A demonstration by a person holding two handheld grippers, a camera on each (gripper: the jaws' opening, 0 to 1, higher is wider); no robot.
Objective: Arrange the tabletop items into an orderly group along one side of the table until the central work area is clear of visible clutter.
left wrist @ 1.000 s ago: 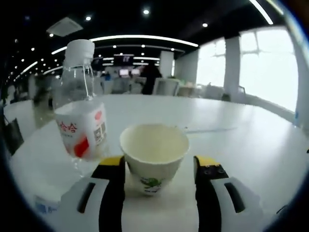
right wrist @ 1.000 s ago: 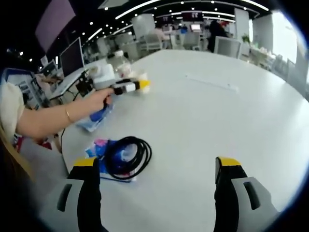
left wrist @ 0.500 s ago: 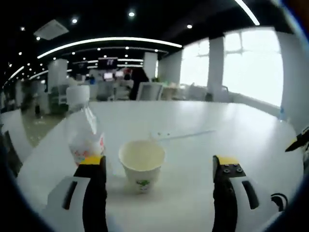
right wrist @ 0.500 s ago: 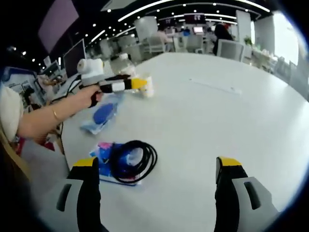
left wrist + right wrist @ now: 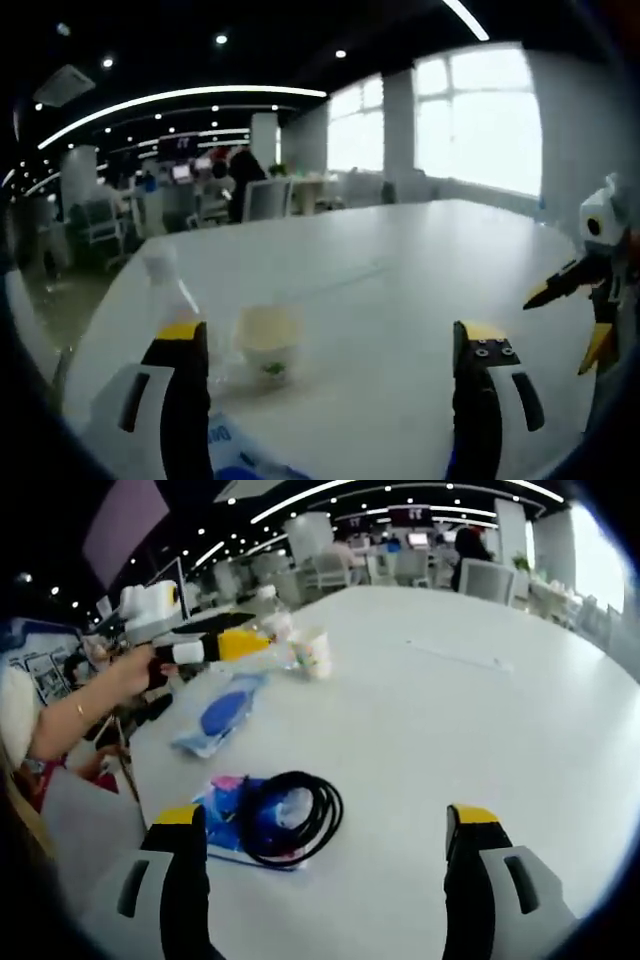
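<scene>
Just ahead of the left hand-held gripper, paper cup.

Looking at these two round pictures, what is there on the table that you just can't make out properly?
- Water bottle, left gripper view: lower part hidden behind the left hand-held gripper; label unreadable.
- Paper cup: blurred; its print is unclear.
- Blue packet: cut off by the bottom edge.
- Colourful packet, right gripper view: partly covered by the black cable coil.

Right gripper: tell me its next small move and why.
Probably ease the right gripper forward and left over the black cable coil. Its jaws stand open and empty, and the coil lies on a colourful packet just ahead, apart from the paper cup.
</scene>
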